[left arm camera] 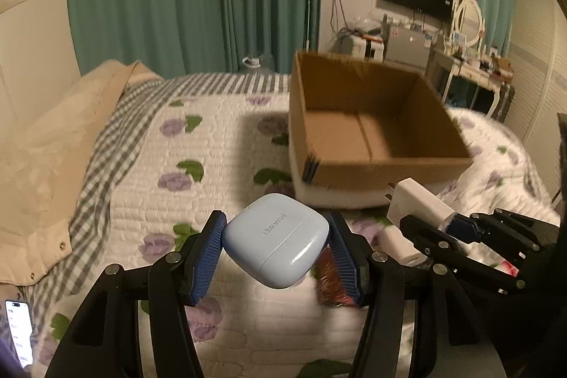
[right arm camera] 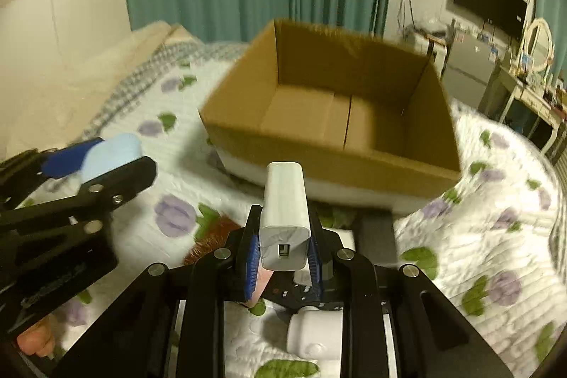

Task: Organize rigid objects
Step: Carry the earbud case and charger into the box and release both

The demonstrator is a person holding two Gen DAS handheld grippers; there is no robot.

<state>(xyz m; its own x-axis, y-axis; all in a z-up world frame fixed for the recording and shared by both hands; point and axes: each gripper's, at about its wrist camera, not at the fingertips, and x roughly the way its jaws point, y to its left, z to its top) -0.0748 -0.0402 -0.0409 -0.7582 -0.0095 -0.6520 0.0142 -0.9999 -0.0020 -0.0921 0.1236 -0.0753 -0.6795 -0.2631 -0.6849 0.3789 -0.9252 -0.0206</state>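
Note:
My left gripper (left arm camera: 277, 248) is shut on a pale blue earbud case (left arm camera: 278, 240), held above the flowered quilt. My right gripper (right arm camera: 283, 252) is shut on a white charger plug (right arm camera: 286, 215), its USB port facing the camera. In the left wrist view the right gripper (left arm camera: 450, 229) shows at the right with the charger (left arm camera: 414, 201) sticking out of it. In the right wrist view the left gripper (right arm camera: 102, 158) and the blue case (right arm camera: 113, 153) appear at the left. An open cardboard box (left arm camera: 389, 170) (right arm camera: 319, 158) stands on the bed just beyond both grippers, nothing visible inside.
A white cylindrical object (right arm camera: 315, 330) and a dark flat item (right arm camera: 375, 229) lie on the quilt under the right gripper. A reddish-brown thing (left arm camera: 333, 278) sits behind the left gripper's right finger. A lit phone (left arm camera: 19, 332) lies at the lower left. Beige pillow (left arm camera: 53, 147) at left.

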